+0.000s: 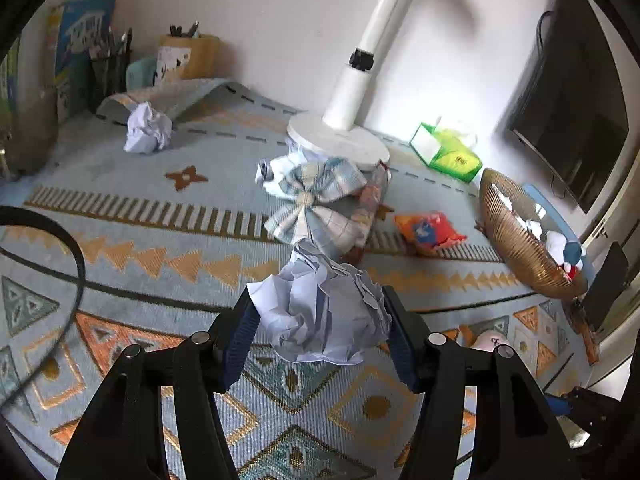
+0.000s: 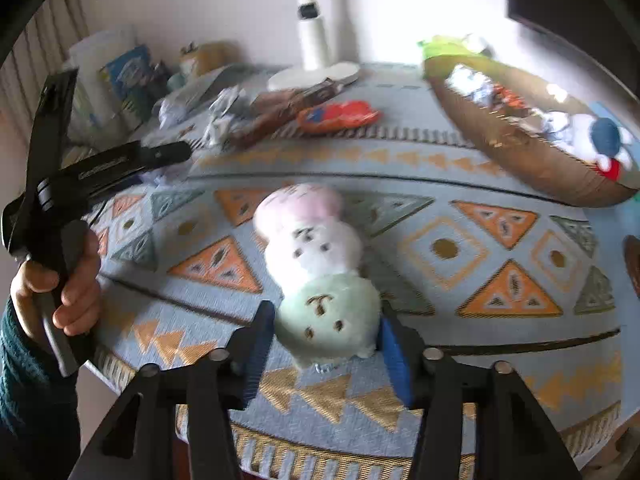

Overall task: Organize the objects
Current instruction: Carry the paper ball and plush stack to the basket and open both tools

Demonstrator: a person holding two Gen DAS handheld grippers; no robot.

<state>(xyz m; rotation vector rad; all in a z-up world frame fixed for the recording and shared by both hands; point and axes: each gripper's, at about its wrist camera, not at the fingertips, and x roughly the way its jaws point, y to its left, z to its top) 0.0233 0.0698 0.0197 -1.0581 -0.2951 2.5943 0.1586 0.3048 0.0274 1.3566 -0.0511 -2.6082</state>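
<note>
Nearest, the left claw (image 1: 320, 320) is clamped about half-wide on a crumpled paper ball (image 1: 324, 312), held clear of the patterned table (image 1: 120, 208), probably to carry it off as rubbish. The right claw (image 2: 324, 344) brackets the green end of a three-ball plush toy (image 2: 316, 272) lying on the cloth; whether its pads press cannot be told. Farther back lie a plaid bow (image 1: 316, 196), a snack packet (image 1: 428, 232) and the woven basket (image 1: 516, 240), a likely home for toys.

Right gripper (image 2: 326, 334) fingers (image 2: 258, 344) flank the plush toy (image 2: 320, 276).
</note>
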